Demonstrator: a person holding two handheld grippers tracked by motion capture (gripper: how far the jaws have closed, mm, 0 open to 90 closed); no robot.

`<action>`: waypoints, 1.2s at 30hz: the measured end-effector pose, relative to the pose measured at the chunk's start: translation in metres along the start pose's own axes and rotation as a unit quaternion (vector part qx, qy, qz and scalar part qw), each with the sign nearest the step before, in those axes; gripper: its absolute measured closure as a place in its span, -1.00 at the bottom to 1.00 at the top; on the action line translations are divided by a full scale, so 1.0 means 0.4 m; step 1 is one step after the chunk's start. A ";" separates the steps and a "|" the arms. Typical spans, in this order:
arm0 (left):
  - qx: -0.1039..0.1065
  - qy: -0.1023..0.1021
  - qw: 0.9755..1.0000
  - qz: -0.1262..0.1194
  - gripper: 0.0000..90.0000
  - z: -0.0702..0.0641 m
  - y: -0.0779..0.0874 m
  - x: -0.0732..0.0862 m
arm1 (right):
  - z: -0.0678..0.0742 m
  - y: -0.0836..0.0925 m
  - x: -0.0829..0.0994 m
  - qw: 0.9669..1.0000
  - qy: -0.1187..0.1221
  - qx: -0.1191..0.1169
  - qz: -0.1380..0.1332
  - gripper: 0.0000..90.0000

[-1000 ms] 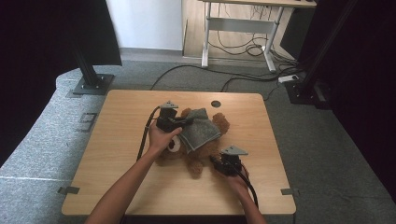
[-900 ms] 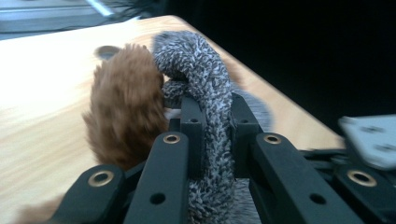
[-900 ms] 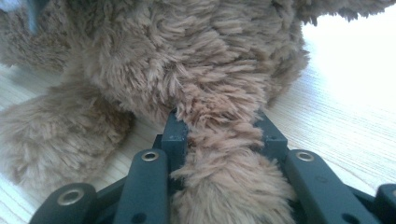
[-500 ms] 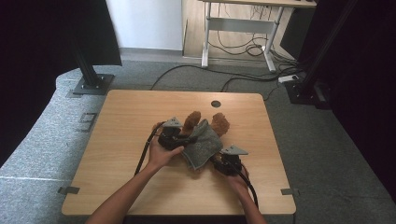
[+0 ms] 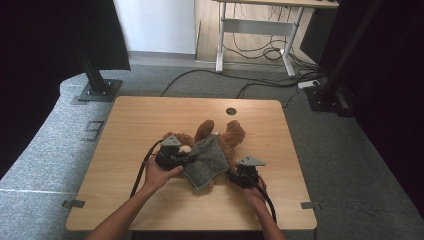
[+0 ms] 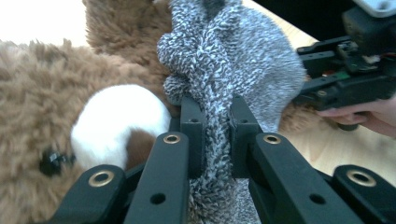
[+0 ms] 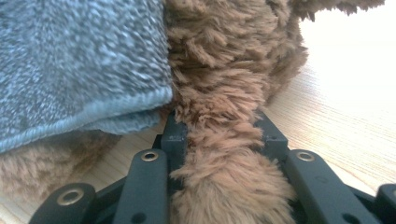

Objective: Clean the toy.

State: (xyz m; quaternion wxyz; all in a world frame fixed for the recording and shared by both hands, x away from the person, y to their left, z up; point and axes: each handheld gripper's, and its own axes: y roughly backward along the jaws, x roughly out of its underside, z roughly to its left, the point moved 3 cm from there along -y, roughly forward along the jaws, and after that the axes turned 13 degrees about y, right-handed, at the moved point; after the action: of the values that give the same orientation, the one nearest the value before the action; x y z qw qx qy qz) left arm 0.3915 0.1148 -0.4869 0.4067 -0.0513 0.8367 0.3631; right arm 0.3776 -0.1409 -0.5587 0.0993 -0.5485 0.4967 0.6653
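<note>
— Jaws of the left gripper (image 6: 212, 128), how do they stand?

— They are pressed on a fold of the grey towel (image 6: 233, 70) and pinch it. Beside them is the white muzzle of the brown teddy bear (image 6: 60, 121).

— And the right gripper (image 7: 219, 135)?

— Its jaws clamp a furry brown limb of the bear; the towel edge is just beside.

— Where is the bear?

— It lies in the middle of the wooden table (image 5: 150, 115), between both grippers, and the towel covers its body.
</note>
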 end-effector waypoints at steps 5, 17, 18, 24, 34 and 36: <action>0.036 -0.003 0.999 -0.006 0.77 -0.041 -0.006 0.018 | -0.002 0.000 0.001 1.000 -0.003 0.000 0.000 0.42; 0.009 0.010 0.999 0.045 0.77 -0.030 -0.075 0.090 | -0.002 0.001 0.001 1.000 -0.001 0.000 0.001 0.42; 0.002 0.011 0.999 0.046 0.77 -0.021 -0.070 0.095 | -0.002 0.001 0.001 1.000 0.000 0.000 0.001 0.42; -0.021 0.037 0.998 0.035 0.77 0.040 -0.013 0.120 | -0.003 0.002 0.001 1.000 0.000 0.000 0.001 0.42; -0.026 0.054 0.998 0.017 0.77 0.091 0.064 0.153 | -0.003 0.002 0.001 1.000 0.003 -0.001 0.001 0.42; -0.021 0.053 0.998 0.015 0.77 0.090 0.064 0.155 | -0.003 0.002 0.001 1.000 0.003 0.000 0.001 0.42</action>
State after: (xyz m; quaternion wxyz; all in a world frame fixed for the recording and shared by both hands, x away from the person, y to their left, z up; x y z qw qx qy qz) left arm 0.3638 0.1698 -0.5315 0.3548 -0.0669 0.8500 0.3837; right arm 0.3777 -0.1422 -0.5586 0.0971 -0.5502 0.4970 0.6639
